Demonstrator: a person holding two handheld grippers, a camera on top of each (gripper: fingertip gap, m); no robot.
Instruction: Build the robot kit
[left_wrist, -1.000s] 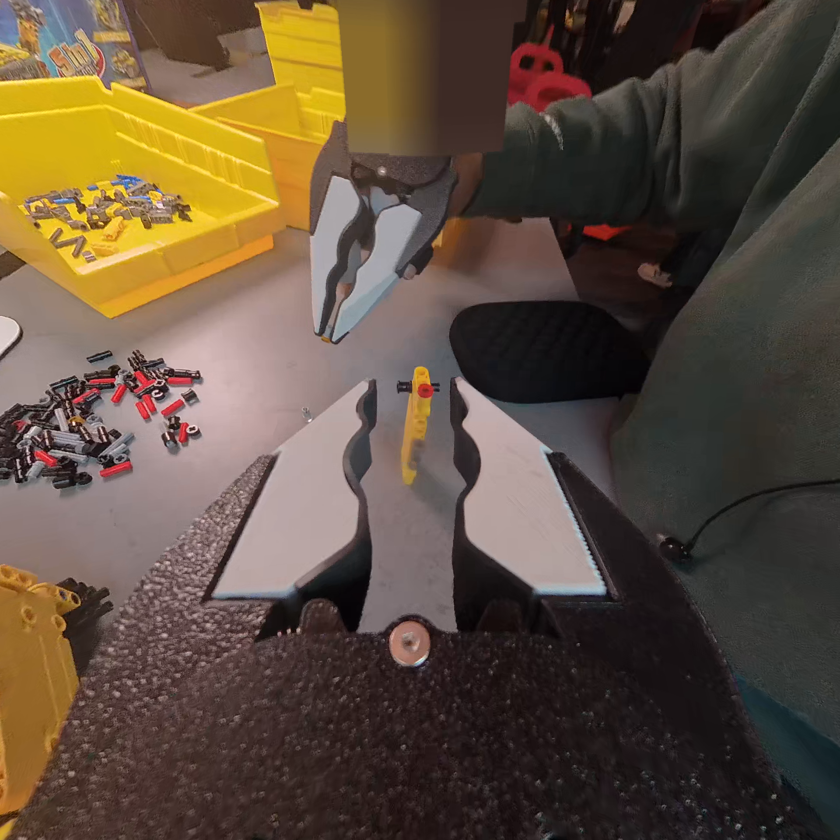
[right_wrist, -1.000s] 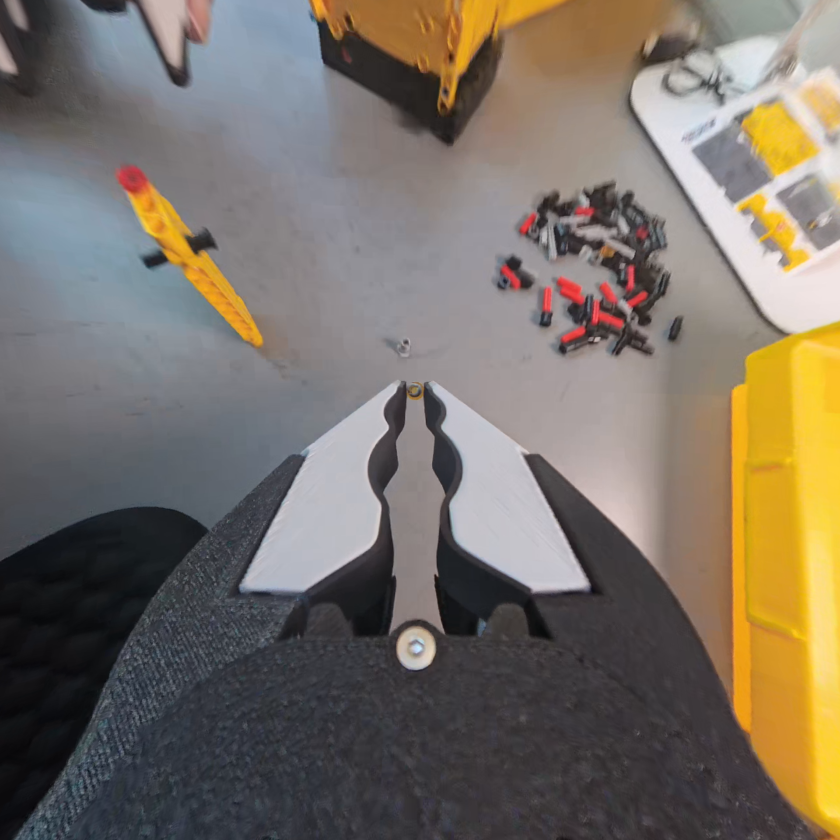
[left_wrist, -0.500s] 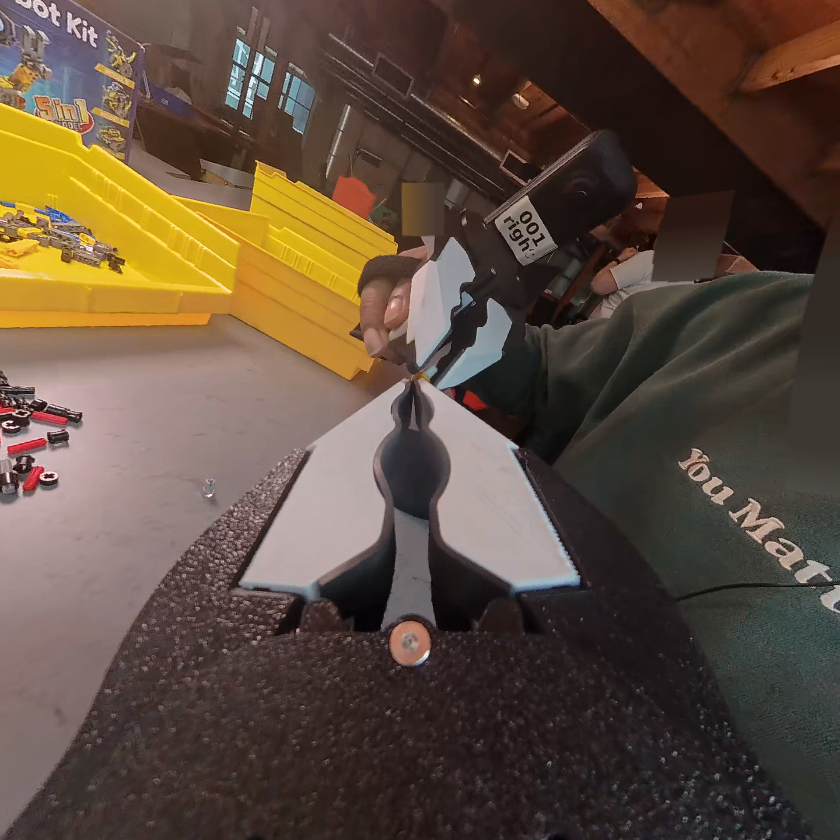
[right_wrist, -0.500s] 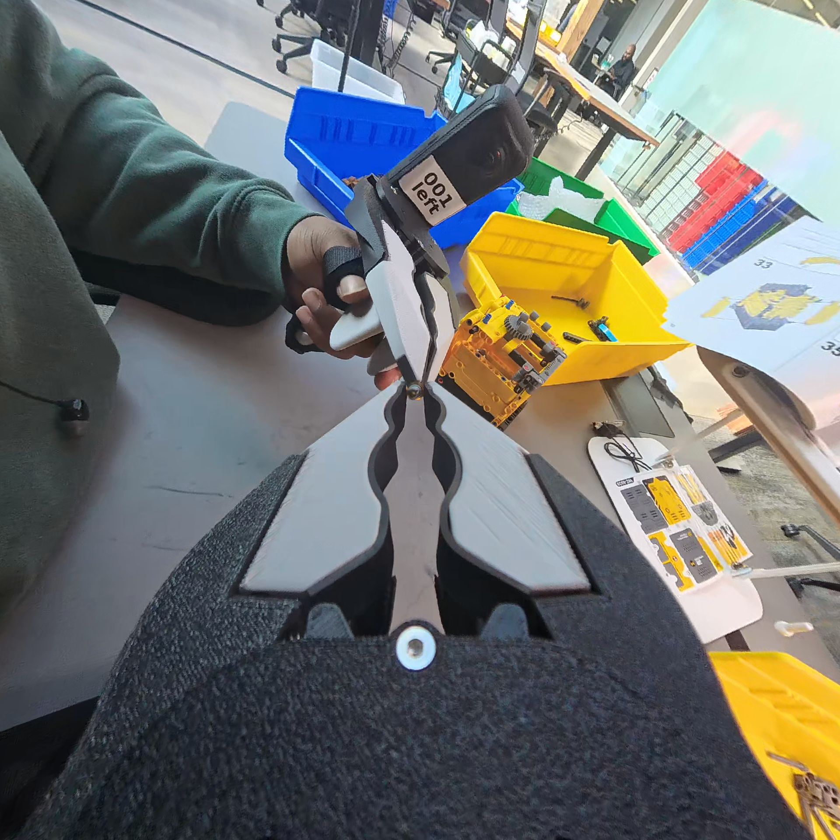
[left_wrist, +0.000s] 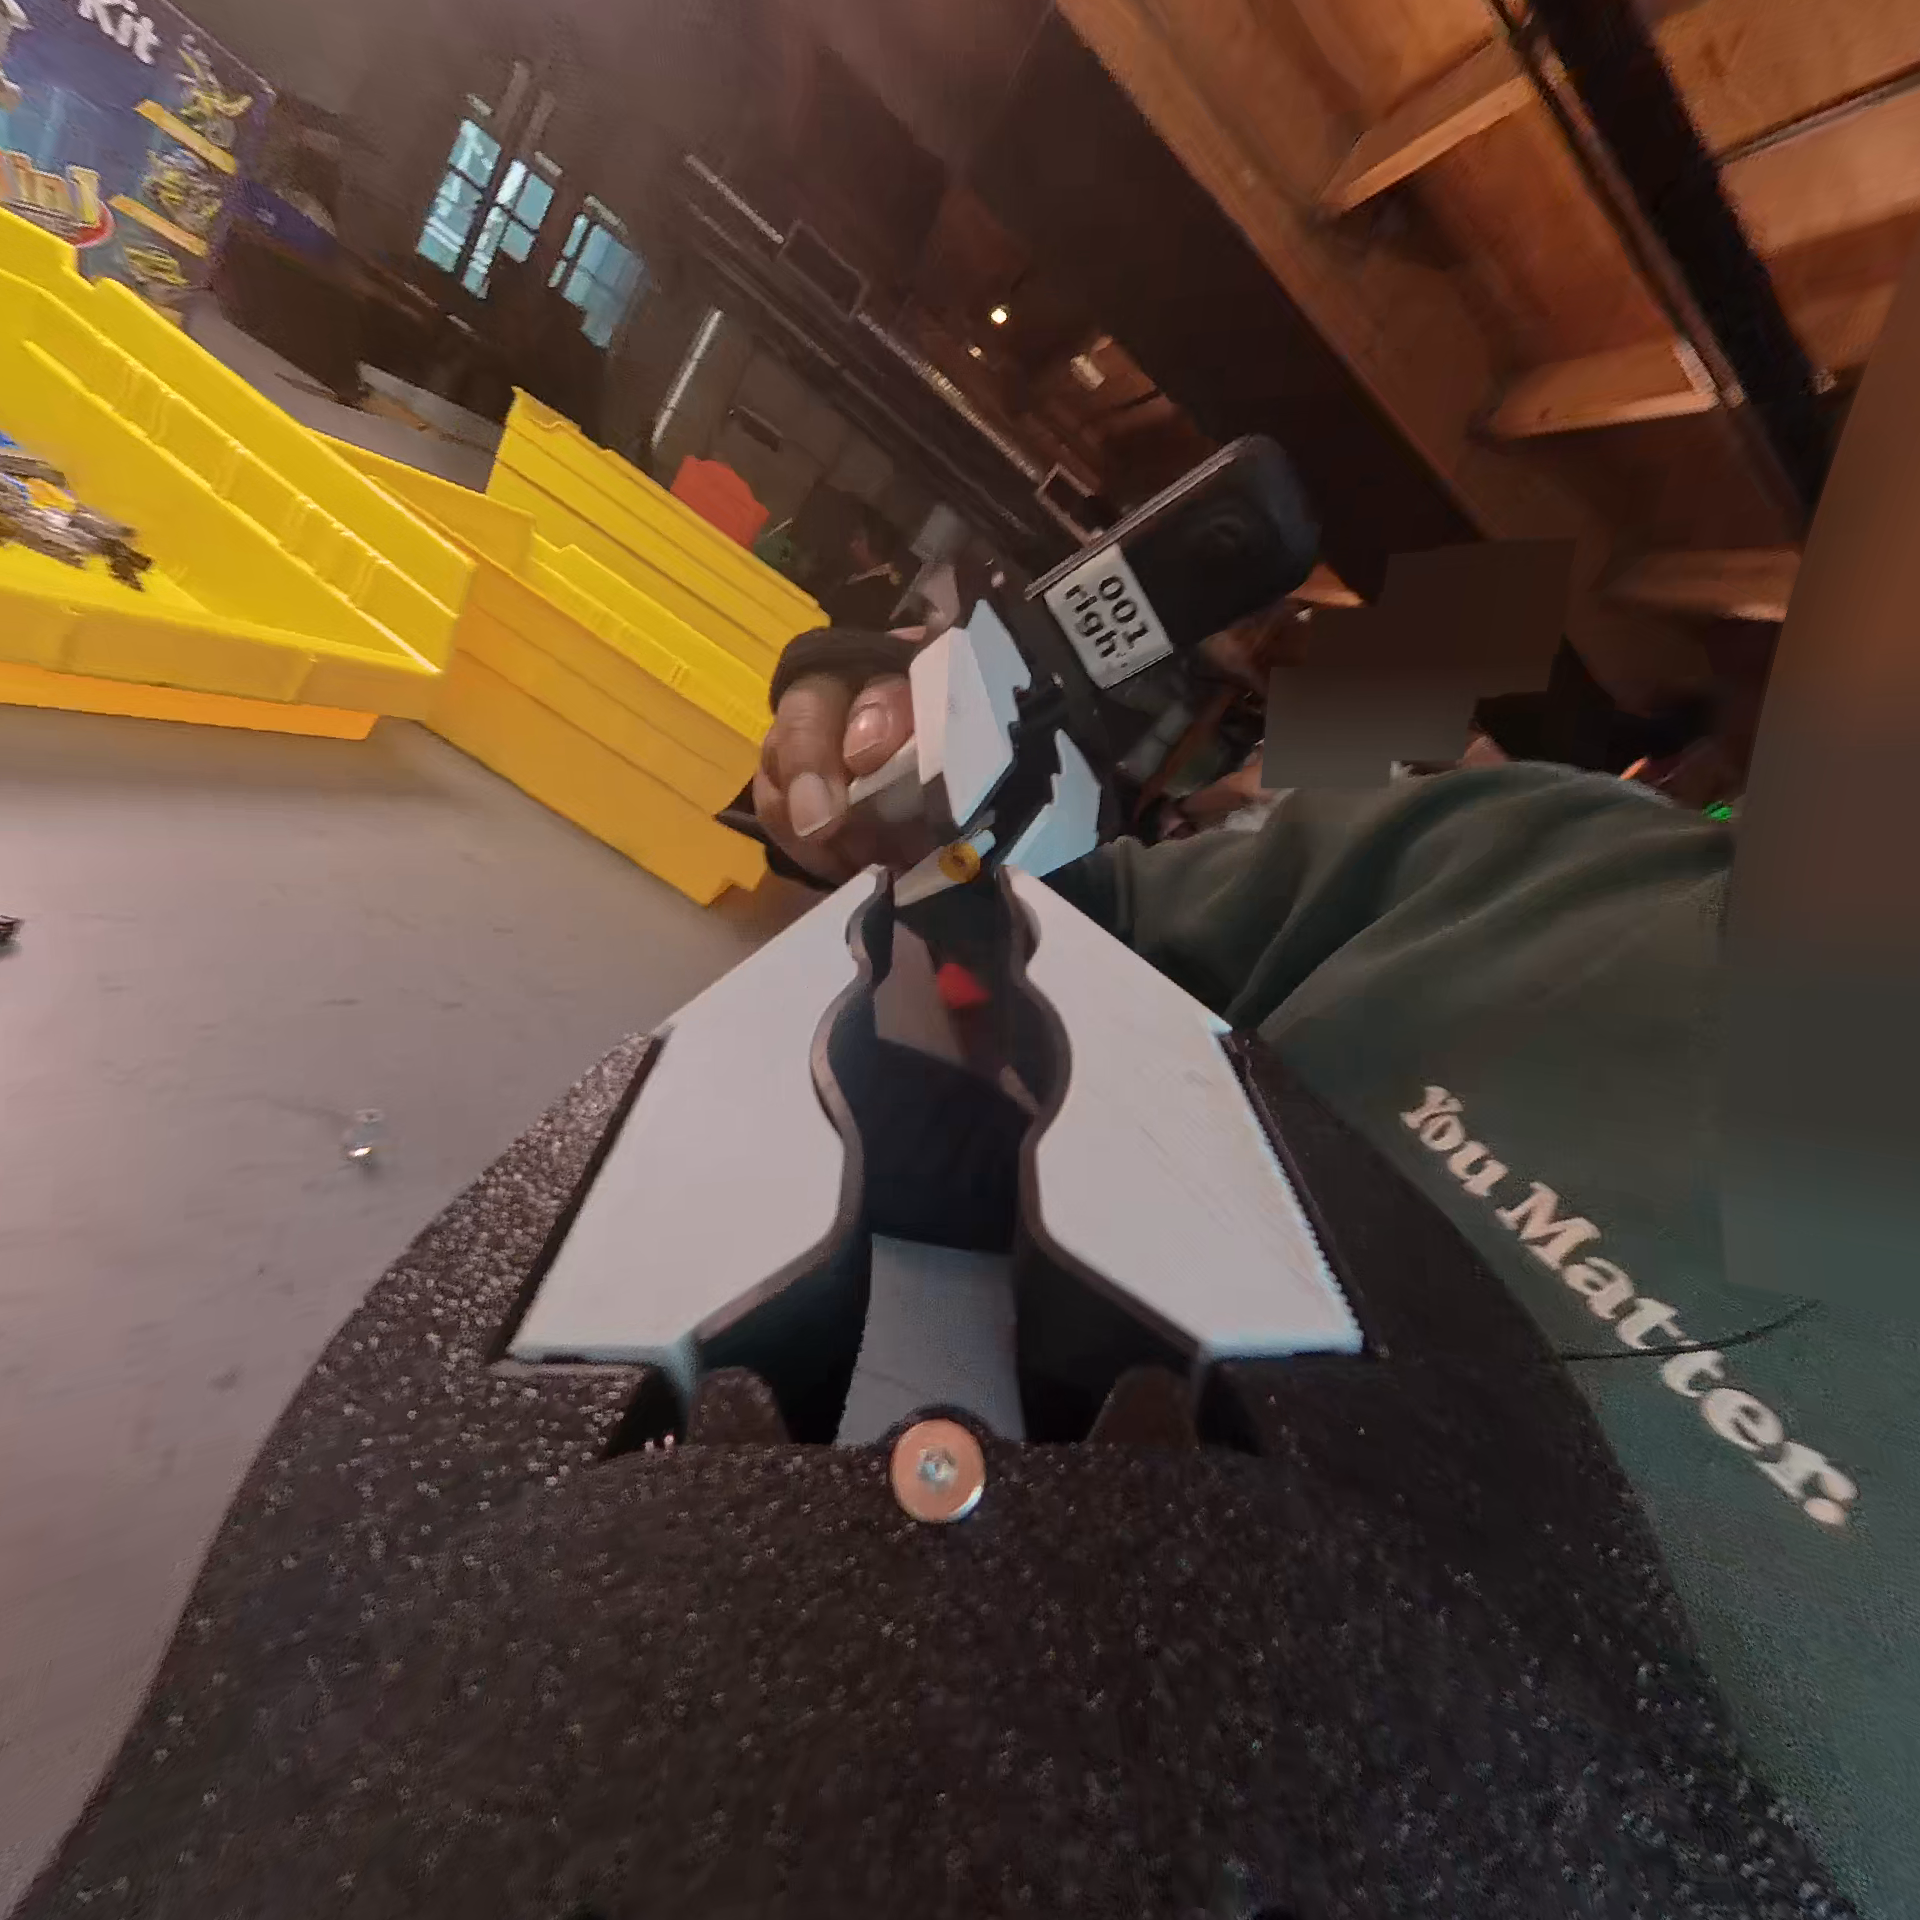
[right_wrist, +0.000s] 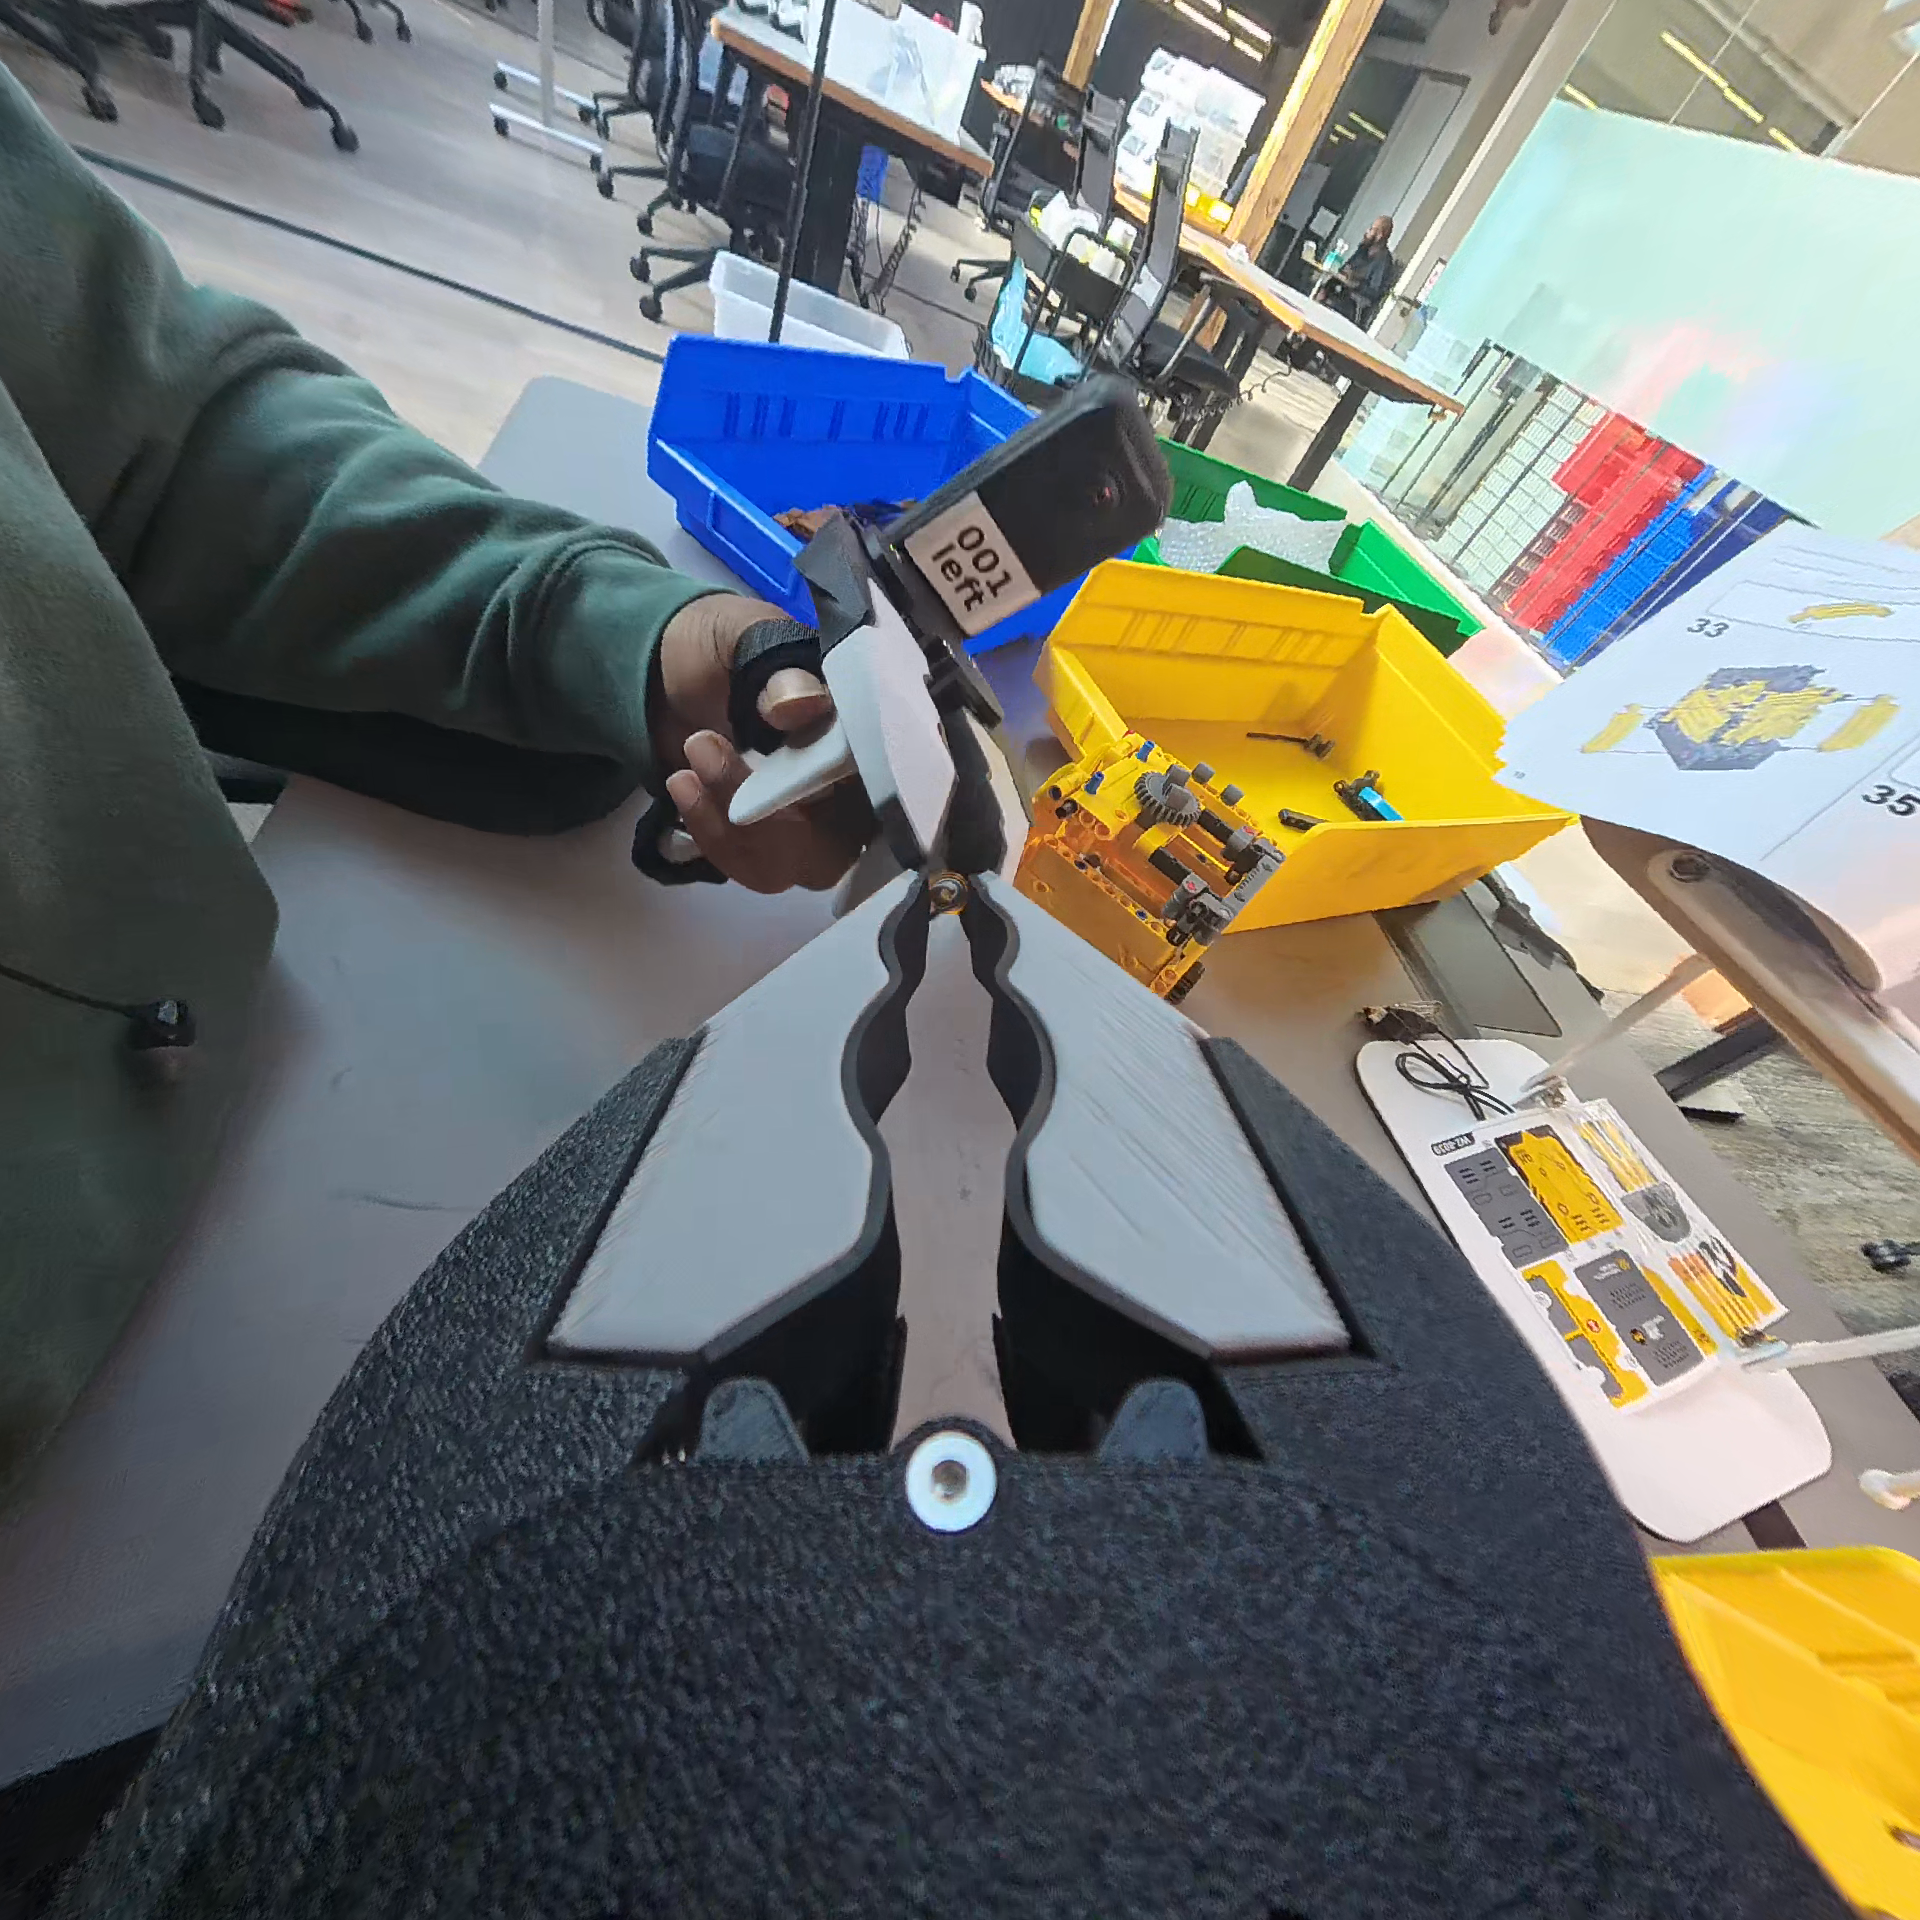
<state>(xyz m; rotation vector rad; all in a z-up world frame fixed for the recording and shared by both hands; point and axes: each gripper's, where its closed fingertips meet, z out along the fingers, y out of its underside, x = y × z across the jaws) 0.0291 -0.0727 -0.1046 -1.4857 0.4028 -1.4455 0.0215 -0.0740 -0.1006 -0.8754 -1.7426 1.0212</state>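
Observation:
My right gripper (right_wrist: 948, 902) is shut on a small round tan piece (right_wrist: 948, 891) at its very tip. My left gripper (left_wrist: 945, 891) faces it tip to tip above the grey table (left_wrist: 260, 987). Its jaws stand a narrow gap apart. The tan piece (left_wrist: 961, 860) and the right gripper (left_wrist: 951, 871) sit right at that gap. I cannot see the left fingers (right_wrist: 894, 748) gripping anything. A small red bit (left_wrist: 961, 982) shows through the gap, and I cannot tell what it belongs to. No yellow beam is in view.
Yellow bins (left_wrist: 582, 665) stand at the back left. A yellow block model (right_wrist: 1132, 862) sits by a yellow bin (right_wrist: 1299, 644), with a blue bin (right_wrist: 821, 457) and a green bin (right_wrist: 1382, 561) behind. A white tray with sheets (right_wrist: 1600, 1247) lies right. A black pad (left_wrist: 925, 1143) lies under the grippers. Both grippers' tips are close together, under 4 cm apart.
A second ago my left gripper was open around a yellow beam on the table. Both grippers then rose and met tip to tip. The left jaws closed, then parted slightly.

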